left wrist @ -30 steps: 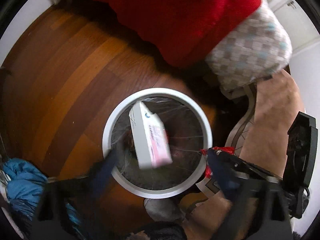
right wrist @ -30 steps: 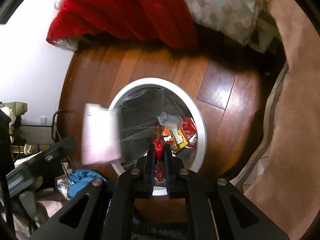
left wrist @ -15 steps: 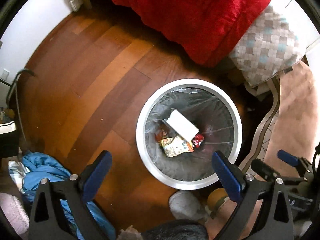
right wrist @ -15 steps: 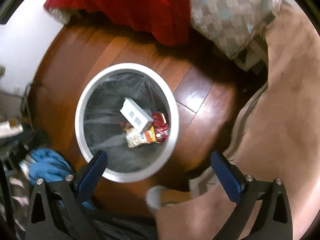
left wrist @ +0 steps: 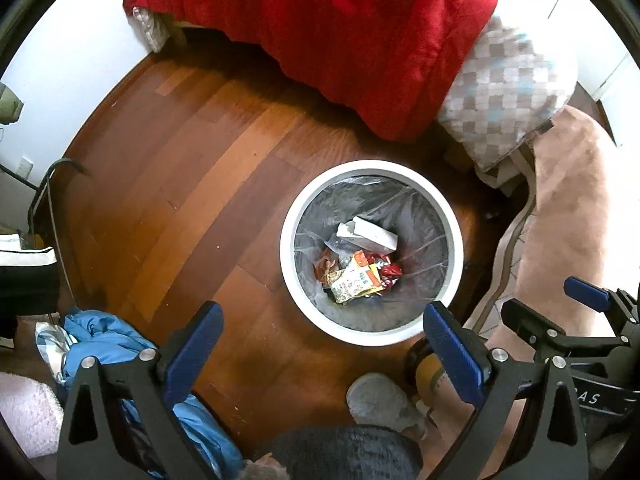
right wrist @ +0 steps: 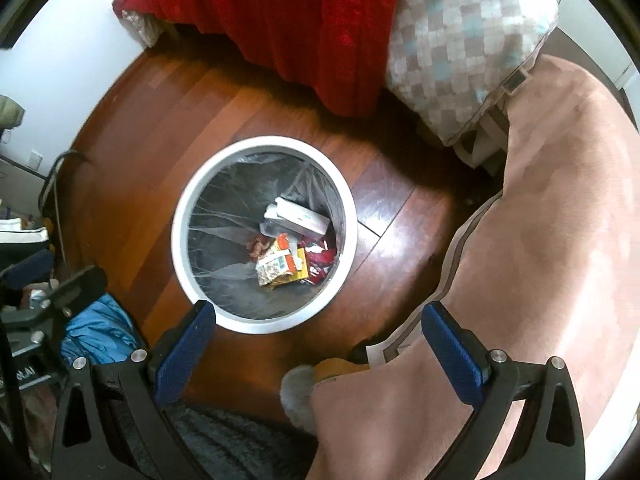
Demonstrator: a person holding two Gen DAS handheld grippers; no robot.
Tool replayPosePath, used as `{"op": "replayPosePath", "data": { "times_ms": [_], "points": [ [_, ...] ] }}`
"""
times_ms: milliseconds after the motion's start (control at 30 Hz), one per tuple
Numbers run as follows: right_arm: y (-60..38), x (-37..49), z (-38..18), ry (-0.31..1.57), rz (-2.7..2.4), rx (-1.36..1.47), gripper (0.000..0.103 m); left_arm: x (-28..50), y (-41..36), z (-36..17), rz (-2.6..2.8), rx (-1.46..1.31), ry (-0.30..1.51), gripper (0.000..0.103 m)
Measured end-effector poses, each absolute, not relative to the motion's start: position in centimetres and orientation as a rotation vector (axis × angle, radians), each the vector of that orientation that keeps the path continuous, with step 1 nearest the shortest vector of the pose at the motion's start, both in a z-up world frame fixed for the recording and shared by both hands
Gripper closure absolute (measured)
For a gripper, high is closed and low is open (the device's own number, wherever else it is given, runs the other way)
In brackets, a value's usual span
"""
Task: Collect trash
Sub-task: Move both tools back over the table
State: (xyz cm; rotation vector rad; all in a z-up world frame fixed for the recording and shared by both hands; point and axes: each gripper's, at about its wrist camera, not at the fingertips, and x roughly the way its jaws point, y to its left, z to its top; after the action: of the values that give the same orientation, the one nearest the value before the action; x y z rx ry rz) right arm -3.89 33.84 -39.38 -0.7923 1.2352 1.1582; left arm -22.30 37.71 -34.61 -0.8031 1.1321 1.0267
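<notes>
A round white-rimmed trash bin (left wrist: 289, 264) with a clear liner stands on the wooden floor; it also shows in the right wrist view (right wrist: 182, 208). Inside lie a white carton (left wrist: 370, 233) (right wrist: 300, 216) and several colourful snack wrappers (left wrist: 354, 276) (right wrist: 286, 266). My left gripper (left wrist: 320, 350) is open and empty, above the floor just in front of the bin. My right gripper (right wrist: 318, 346) is open and empty, above the bin's near rim. The right gripper shows at the right edge of the left wrist view (left wrist: 560, 312).
A red blanket (left wrist: 340, 28) and a checked pillow (left wrist: 508, 92) hang over the bed edge behind the bin. A pink rug (right wrist: 560, 208) lies to the right. Blue clothing (left wrist: 100, 344) lies on the floor at the left. A grey slipper (left wrist: 380, 400) is near the bottom.
The white carton fell from the air into the bin. My right gripper opened and let go of a red wrapper. Both grippers have lifted away from the bin.
</notes>
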Motion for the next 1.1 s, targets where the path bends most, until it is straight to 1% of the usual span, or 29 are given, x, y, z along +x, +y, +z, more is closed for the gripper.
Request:
{"op": "replayPosePath", "data": {
  "times_ms": [200,467,767,933,1000,1100],
  "points": [
    [31.8,-4.4,-35.3,1.180,1.189,-0.755,0.000,-22.8,35.7,-31.4,1.042,-0.764,1.078,0.001],
    [27.8,-4.3,-28.7,1.117,1.265,-0.647,0.000,-23.6,32.7,-25.6,1.050,-0.711,0.980,0.001],
    [22.0,-2.5,-21.4,1.086,1.360,-0.445,0.000,-22.1,28.5,-19.7,1.069,-0.626,0.909,0.001],
    [17.6,1.2,-19.9,1.122,1.342,-0.322,0.000,-19.1,25.8,-18.5,1.060,-0.566,0.888,0.001],
    [15.5,3.5,-20.1,1.132,1.297,-0.299,0.000,-17.2,24.8,-18.8,1.048,-0.547,0.887,0.001],
    [11.7,8.3,-21.7,1.166,1.175,-0.282,0.000,-12.5,23.0,-20.8,0.973,-0.541,0.921,0.001]
  ]
}}
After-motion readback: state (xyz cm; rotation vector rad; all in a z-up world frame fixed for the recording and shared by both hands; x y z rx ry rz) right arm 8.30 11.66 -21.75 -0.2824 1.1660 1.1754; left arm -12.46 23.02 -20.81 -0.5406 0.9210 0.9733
